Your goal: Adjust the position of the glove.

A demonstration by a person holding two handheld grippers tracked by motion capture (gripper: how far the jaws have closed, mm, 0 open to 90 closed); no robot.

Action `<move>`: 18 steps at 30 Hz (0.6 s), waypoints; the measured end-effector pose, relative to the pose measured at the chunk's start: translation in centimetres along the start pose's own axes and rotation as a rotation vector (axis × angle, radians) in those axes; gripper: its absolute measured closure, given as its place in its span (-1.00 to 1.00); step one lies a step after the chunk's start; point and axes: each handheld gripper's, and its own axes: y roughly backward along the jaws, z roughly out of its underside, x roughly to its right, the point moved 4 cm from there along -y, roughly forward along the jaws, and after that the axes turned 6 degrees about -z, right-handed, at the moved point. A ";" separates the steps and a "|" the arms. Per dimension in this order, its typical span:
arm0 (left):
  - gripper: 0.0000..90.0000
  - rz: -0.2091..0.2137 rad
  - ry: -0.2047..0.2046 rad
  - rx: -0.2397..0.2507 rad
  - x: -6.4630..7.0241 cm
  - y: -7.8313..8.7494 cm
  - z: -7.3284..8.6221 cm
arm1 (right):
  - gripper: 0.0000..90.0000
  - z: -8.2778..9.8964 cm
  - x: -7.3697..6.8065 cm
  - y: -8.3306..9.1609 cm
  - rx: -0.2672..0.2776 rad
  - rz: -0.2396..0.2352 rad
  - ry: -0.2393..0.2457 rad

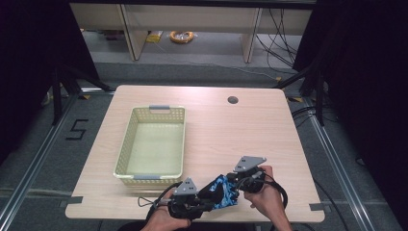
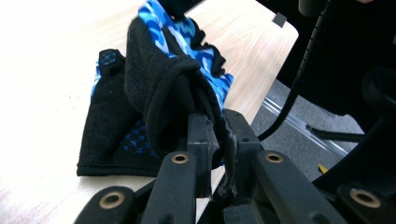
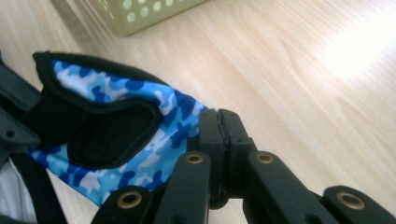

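So both grippers, left gripper and right gripper, are clamped tight on the blue camo glove, probably stretching it out for the basket.

The basket stands on the left half of the desk, its near end close to the near edge. The glove sits at the near edge, right of the basket's near right corner, between the left tool and the right tool. A cable hole lies near the far edge, right of centre.
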 end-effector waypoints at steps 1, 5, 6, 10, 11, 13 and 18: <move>0.81 0.002 0.016 0.011 0.0 -0.2 0.0 | 0.99 -0.3 0.0 0.0 -0.003 -0.004 -0.002; 0.81 -0.007 0.018 0.003 0.1 -0.5 0.3 | 0.99 -1.1 0.5 -0.6 -0.003 -0.012 0.036; 0.80 -0.005 0.024 0.005 0.1 -0.7 0.4 | 0.99 -1.2 0.5 -0.8 -0.006 -0.020 0.034; 0.78 -0.017 0.065 -0.019 -0.2 -1.4 1.1 | 0.99 -1.0 0.7 -2.1 -0.034 -0.026 0.020; 0.77 -0.018 0.068 -0.018 -0.3 -1.7 1.3 | 0.98 -0.8 0.7 -2.4 -0.046 -0.037 0.012; 0.73 -0.021 0.078 -0.022 -0.5 -2.0 1.7 | 0.98 -0.6 1.0 -3.0 -0.047 -0.040 0.024; 0.67 -0.023 0.077 -0.035 -0.6 -2.4 2.1 | 0.97 0.5 1.6 -4.4 -0.076 -0.063 -0.014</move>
